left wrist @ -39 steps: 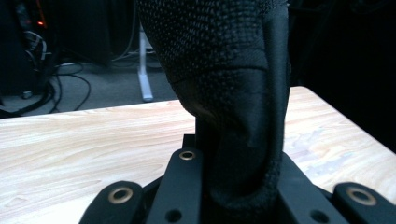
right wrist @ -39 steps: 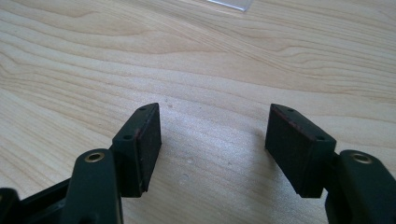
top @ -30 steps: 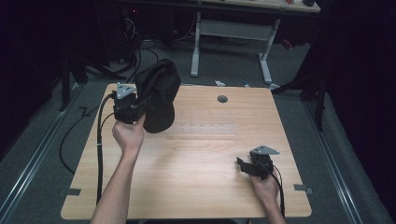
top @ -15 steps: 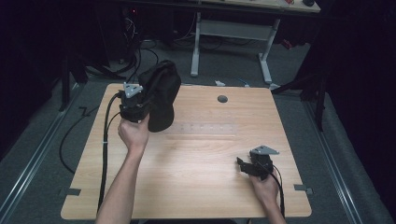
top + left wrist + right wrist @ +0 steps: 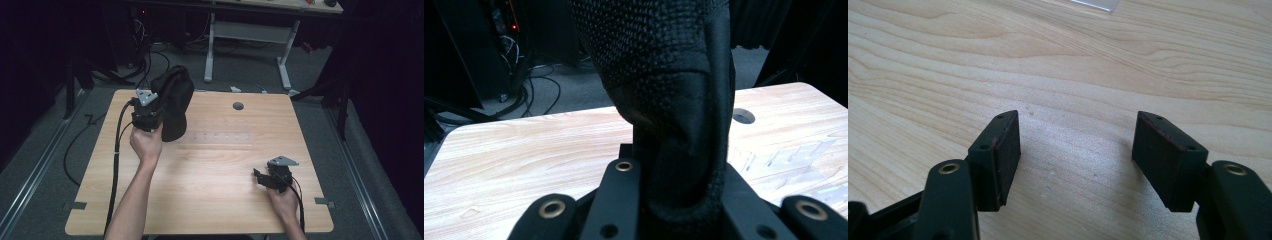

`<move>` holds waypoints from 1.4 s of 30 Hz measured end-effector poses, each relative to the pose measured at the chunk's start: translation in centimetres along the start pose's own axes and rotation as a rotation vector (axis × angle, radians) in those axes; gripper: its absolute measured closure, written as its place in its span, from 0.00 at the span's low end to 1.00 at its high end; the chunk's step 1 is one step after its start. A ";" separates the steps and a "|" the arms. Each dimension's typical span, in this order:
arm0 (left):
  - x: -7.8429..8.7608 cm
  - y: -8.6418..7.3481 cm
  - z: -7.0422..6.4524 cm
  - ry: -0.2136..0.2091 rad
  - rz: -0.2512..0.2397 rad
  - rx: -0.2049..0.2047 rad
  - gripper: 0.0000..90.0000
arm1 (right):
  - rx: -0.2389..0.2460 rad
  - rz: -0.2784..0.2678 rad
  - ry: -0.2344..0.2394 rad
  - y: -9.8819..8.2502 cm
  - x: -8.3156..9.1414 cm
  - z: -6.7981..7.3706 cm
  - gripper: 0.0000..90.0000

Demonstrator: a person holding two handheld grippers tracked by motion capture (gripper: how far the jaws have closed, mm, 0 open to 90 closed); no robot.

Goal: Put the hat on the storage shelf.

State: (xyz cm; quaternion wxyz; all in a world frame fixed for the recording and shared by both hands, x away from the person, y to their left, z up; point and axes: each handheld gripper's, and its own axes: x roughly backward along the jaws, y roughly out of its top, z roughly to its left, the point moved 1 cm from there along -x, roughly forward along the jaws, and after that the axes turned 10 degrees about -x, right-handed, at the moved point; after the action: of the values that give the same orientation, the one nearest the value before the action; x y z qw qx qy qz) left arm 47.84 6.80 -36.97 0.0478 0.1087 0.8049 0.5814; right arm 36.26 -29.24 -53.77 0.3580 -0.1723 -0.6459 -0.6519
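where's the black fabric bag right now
In the high view the black fabric bag hangs at the table's far-left corner, pinched in the left tool, well left of the round grommet hole.

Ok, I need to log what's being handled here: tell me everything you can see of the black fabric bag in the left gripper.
The black bag is a soft pouch of coarse woven fabric, creased and slumped, with a fold or seam running down it. It hangs above the far left part of the wooden table, its lower end close over the surface; whether it touches is unclear. The left gripper is shut on a bunched fold of the cloth. The fabric shows no label or print.
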 end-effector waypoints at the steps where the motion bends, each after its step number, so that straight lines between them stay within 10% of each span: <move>1: 0.0 0.0 -0.1 0.002 -0.002 0.000 0.95 | 0.001 0.000 0.000 0.0 0.0 0.0 0.40; 9: -0.5 -0.8 -0.5 0.019 0.010 -0.012 0.95 | 0.001 0.000 0.001 0.0 0.0 0.0 0.40; 24: -0.5 -2.0 1.4 -0.026 0.060 0.115 0.90 | 0.003 0.001 0.004 0.0 0.0 0.0 0.40; 42: 0.8 -1.0 2.1 -0.144 0.079 0.161 0.35 | 0.004 0.001 0.006 0.0 0.0 0.1 0.40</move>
State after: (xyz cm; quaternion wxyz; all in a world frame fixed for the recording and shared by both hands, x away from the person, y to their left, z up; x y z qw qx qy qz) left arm 47.40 8.67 -38.57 0.0737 0.1854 0.8385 0.5070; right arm 36.25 -29.18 -53.77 0.3606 -0.1700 -0.6460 -0.6510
